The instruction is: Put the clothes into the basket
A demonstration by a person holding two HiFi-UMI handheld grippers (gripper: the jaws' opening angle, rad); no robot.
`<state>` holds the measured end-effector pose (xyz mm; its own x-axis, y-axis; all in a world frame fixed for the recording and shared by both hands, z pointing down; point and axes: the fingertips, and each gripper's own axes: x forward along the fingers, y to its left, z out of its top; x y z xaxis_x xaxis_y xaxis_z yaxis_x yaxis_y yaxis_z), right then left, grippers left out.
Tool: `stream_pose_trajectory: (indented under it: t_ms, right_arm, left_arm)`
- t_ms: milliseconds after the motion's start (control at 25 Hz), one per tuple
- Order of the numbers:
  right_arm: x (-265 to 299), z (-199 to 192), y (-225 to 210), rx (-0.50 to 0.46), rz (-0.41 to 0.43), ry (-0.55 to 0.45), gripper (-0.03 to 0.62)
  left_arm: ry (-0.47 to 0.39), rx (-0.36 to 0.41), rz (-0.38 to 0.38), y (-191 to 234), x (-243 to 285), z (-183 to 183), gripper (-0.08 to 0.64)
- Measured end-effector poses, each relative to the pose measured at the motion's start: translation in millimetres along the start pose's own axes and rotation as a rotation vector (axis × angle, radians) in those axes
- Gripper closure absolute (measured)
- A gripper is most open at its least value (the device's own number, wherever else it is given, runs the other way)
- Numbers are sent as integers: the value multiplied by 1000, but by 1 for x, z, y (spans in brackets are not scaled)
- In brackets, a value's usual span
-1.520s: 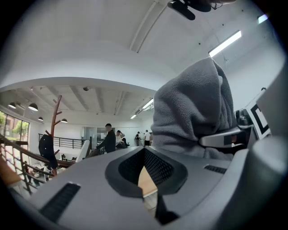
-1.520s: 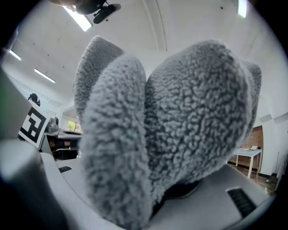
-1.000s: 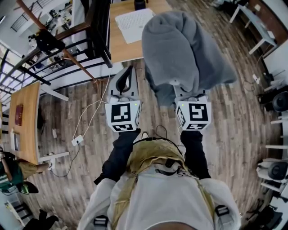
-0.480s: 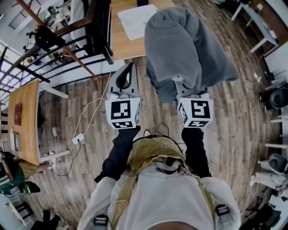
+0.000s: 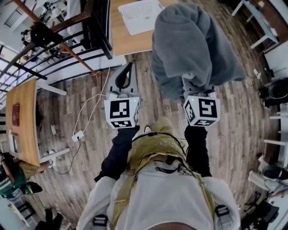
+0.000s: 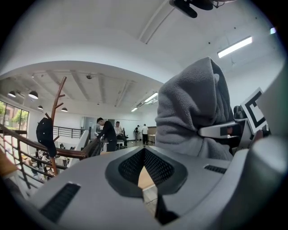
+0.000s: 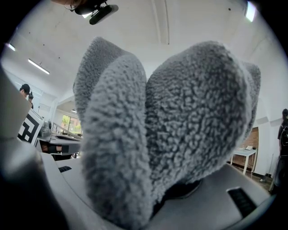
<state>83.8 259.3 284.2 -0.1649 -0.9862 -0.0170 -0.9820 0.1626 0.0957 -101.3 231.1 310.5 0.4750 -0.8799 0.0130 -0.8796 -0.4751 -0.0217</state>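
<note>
The grey fleece garment (image 5: 191, 45) is off the floor, bunched in a big fold over the right claw (image 5: 196, 87), which is clenched on it. In the right gripper view the woolly cloth fills the space between the 2 jaws and rises above them in 2 thick lobes. In the head view the garment sits at the near right corner of the wooden table (image 5: 128, 42). Its upper part overlaps that corner, and the rest hangs over the plank floor (image 5: 90, 99) on the table's near side.

The left claw (image 5: 128, 72) is clenched on nothing. The left gripper view shows its 2 dark ribbed pads (image 6: 157, 168) meeting at the tips, with only a thin slit lower down through which a strip of wood shows. This claw points toward the table's near edge, nearer its left corner, and stands apart from the garment.

On the table lies a flat white gridded thing (image 5: 141, 11); what it is cannot be told. Off the table's left side stand a black railing (image 5: 54, 60) and a wooden coat stand (image 6: 55, 121) with a dark hat (image 6: 44, 134) on it. A white cable runs over the floor from near the table's left corner to a small white plug block (image 5: 78, 134).
</note>
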Motion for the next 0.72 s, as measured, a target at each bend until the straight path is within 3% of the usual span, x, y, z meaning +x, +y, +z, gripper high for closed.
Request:
stream_pose_trajectory:
  t_ms: [400, 720]
  right_arm:
    - [26, -10, -20, 1, -8, 18, 336]
    - [113, -35, -54, 8, 31, 5, 336]
  left_arm:
    - [29, -17, -7, 7, 29, -19, 560]
    - [31, -5, 42, 38, 107, -37, 560]
